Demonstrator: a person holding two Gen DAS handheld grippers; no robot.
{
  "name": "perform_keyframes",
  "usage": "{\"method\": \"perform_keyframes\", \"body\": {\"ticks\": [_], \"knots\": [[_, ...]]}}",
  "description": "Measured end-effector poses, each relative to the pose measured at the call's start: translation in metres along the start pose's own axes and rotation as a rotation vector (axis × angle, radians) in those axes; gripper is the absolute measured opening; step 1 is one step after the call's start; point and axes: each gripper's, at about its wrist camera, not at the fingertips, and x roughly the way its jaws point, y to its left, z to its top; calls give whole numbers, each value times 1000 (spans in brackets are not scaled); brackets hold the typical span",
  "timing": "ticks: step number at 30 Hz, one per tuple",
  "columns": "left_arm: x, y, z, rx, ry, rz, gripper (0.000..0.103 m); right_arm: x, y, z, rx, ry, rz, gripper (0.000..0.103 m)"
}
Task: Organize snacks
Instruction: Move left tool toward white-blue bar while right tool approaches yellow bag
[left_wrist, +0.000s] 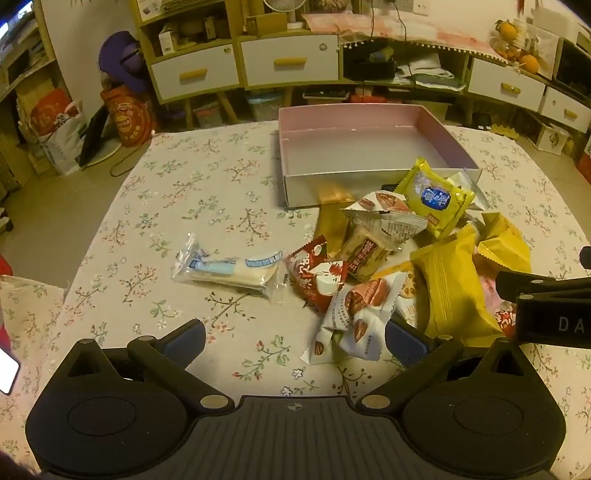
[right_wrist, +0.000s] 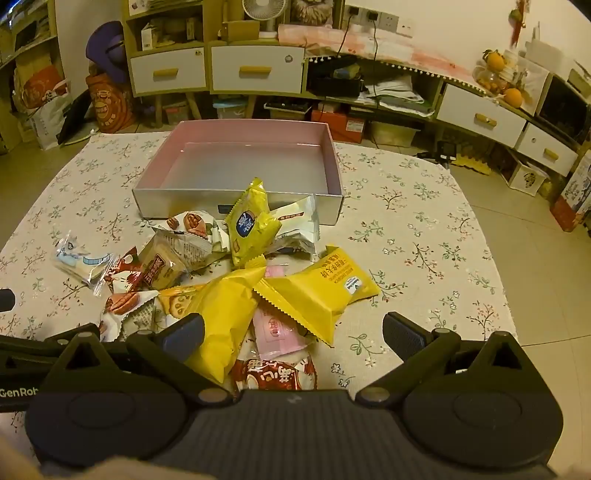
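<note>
Jaws of both grippers stand spread and hold nothing above the counter with its floral cloth (left_wrist: 155, 206), where the shallow pink-lined cardboard box (right_wrist: 236, 201) lies empty at the far side of the snack pile. Nearer is the right gripper (right_wrist: 293, 334), whose gap frames the long plain yellow foil packet (right_wrist: 225, 317), its length running away toward the box. Over bare cloth, the left gripper (left_wrist: 295, 341) has only the white nut-printed wrapper (left_wrist: 354, 317) near its right finger.
</note>
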Motion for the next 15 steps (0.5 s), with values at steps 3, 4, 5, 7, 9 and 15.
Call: {"method": "perform_keyframes", "body": {"ticks": [3,4,5,7,9,15], "knots": [[0,0,0,-1,0,1,103,-1,-1,0,3,0,4,103],[0,0,0,-1,0,1,103,-2,-1,0,3,-1,4,103],[0,0,0,-1,0,1,103,-2,-1,0,2,-2,4,103],[0,0,0,-1,0,1,103,-2,-2,1,2,-3,2,103],[0,0,0,-1,0,2,103,0,0,0,3,-3,3,103],[0,0,0,0,1,3,103,-2,-1,1,9,-12,1,103]]}}
